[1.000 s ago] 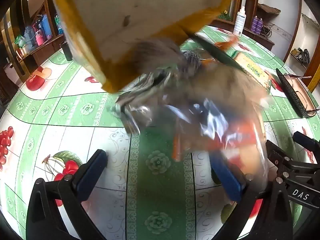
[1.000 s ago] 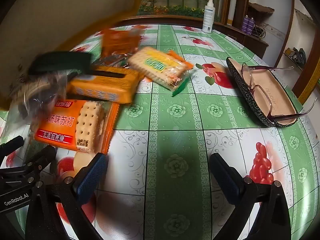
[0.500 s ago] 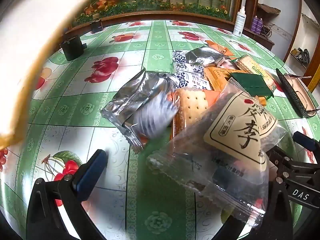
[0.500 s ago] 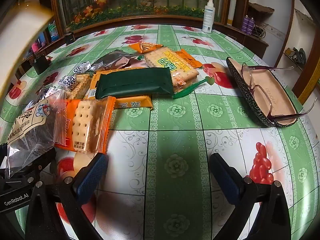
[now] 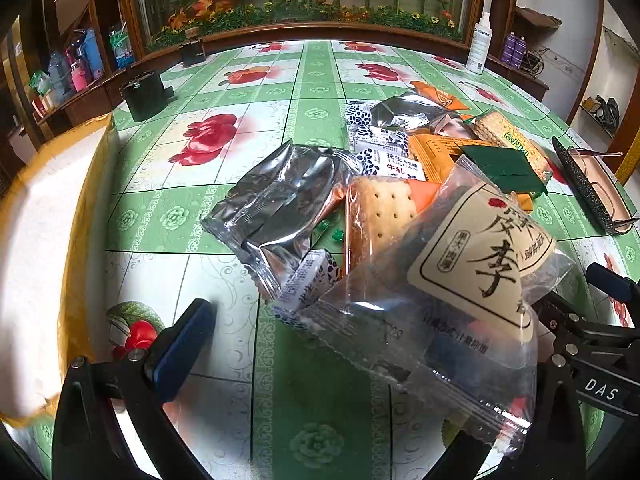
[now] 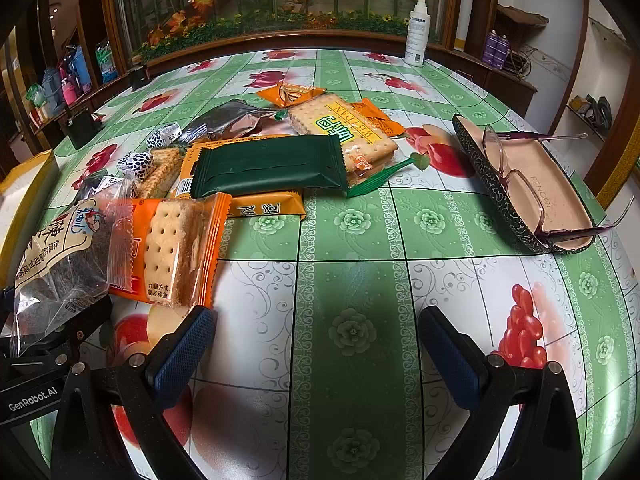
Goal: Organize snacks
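A heap of snack packets lies on the green floral tablecloth. In the left wrist view a clear bag of dark plums (image 5: 452, 300) lies nearest, partly over my right finger, with a silver foil packet (image 5: 280, 208), an orange cracker packet (image 5: 380, 212) and small candies (image 5: 308, 284) behind. My left gripper (image 5: 332, 364) is open and empty just before them. In the right wrist view a dark green packet (image 6: 268, 166), a cracker sleeve (image 6: 340, 132) and the orange cracker packet (image 6: 172, 248) lie to the left. My right gripper (image 6: 316, 348) is open and empty over bare cloth.
A yellow-rimmed box (image 5: 36, 264) stands at the table's left edge. An open glasses case with glasses (image 6: 524, 184) lies at the right. A black holder (image 5: 144, 96) and a white spray bottle (image 6: 416, 32) stand near the far edge.
The yellow box, tipped over the table a second ago, has swung away to the left. The snacks that fell from it have settled in a heap. Both grippers stayed put.
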The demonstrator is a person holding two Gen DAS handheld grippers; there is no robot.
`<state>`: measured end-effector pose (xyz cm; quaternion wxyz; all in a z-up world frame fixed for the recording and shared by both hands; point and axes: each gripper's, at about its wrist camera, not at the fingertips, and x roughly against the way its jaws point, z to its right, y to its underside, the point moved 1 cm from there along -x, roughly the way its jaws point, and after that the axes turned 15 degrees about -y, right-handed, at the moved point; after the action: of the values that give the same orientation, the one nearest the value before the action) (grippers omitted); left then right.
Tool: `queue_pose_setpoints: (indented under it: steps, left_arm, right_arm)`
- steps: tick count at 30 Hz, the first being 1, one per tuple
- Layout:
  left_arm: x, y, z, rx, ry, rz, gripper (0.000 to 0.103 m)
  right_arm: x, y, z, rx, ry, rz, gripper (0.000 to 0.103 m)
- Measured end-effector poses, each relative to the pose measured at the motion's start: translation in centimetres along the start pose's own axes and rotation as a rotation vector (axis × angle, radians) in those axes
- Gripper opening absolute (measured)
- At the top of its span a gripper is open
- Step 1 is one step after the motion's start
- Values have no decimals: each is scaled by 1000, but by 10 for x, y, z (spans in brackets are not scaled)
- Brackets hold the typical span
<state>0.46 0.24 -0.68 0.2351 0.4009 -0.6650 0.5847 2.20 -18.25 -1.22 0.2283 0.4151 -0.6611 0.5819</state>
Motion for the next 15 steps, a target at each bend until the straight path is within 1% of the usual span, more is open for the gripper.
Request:
queue_pose_setpoints:
  steps: [15]
  left_arm:
    - [0, 0, 0, 0, 0, 0, 103]
  right_arm:
    - [-2, -1, 0, -8, 7, 2, 102]
